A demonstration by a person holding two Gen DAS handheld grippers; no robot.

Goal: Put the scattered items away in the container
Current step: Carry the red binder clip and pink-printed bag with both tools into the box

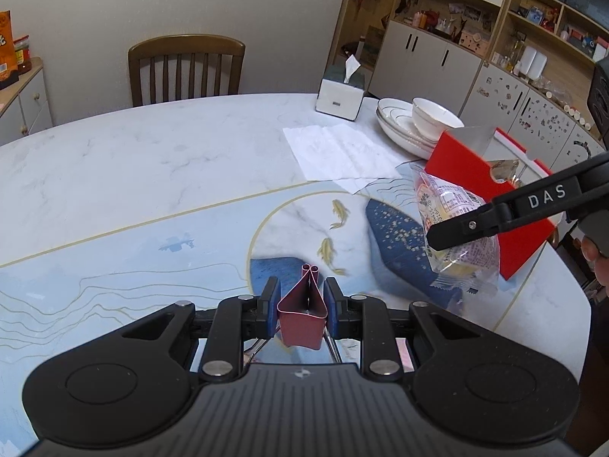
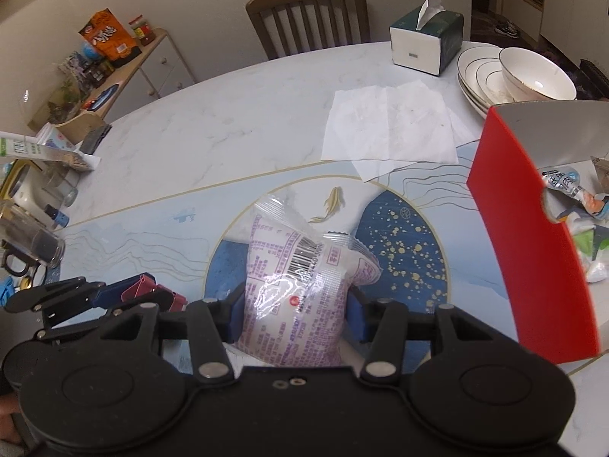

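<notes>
Snack packet [image 2: 300, 297], clear plastic with purple print and a barcode on its back, is clamped between the blue pads of the right gripper [image 2: 295, 314], held just above the painted round of the table [image 2: 190, 122]. The small print on it can't be read, only the barcode and a little red round mark lower down. In the left wrist view the same packet [image 1: 456, 228] is seen hanging right beside the red container [image 1: 491, 198], with "DAS" printed in white on the right gripper's finger [image 1: 495, 217].

A dark red binder clip [image 1: 304, 312] is pinched between the 2 pads of the left gripper [image 1: 303, 306], its curled wire ends pointing away from the camera. From the right wrist view that gripper [image 2: 125, 297] is seen low at the left, clip still visible between its fingers.

The red container [image 2: 533, 236] stands at the right edge of the table, and a few wrapped items are seen inside it; 1 blue and white wrapper [image 2: 563, 184] has lettering, but it's too small to make out.

Behind it, a white bowl [image 2: 536, 76] is stacked on white plates [image 2: 475, 72], next to a tissue box [image 2: 426, 42]. 2 sheets of white paper [image 2: 388, 125] lie flat mid-table. An orange snack bag [image 2: 110, 38] with white characters is propped on the side cabinet [image 2: 152, 57] by the wall, and a wooden chair [image 2: 308, 11] is tucked in at the far side.
</notes>
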